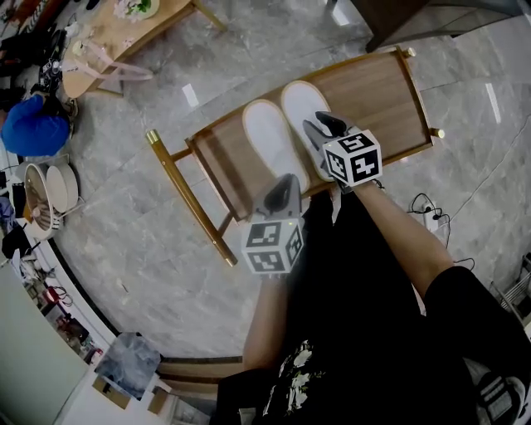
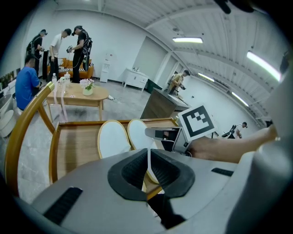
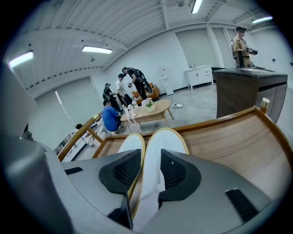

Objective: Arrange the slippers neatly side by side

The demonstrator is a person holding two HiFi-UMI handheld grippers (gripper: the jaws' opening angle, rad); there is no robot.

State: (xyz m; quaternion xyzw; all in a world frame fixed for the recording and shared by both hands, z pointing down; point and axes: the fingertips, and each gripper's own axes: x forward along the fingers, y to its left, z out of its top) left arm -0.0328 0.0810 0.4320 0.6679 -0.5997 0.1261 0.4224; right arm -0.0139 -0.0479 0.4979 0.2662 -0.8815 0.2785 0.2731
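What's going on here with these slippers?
A person works over a wooden rack where a left slipper and a right slipper lie side by side. The right hand-held gripper is closed on the right slipper's heel; the left hand-held gripper is closed on a thin white edge at the left slipper's heel.

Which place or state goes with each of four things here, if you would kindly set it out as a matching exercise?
Things:
1. right gripper
2. rack
3. small table
4. left slipper

Places or states:
A. on the floor beyond the rack
B. white, lying beside the right slipper
C. closed on the right slipper
D. under both slippers

Pairs: 1-C, 2-D, 3-A, 4-B.
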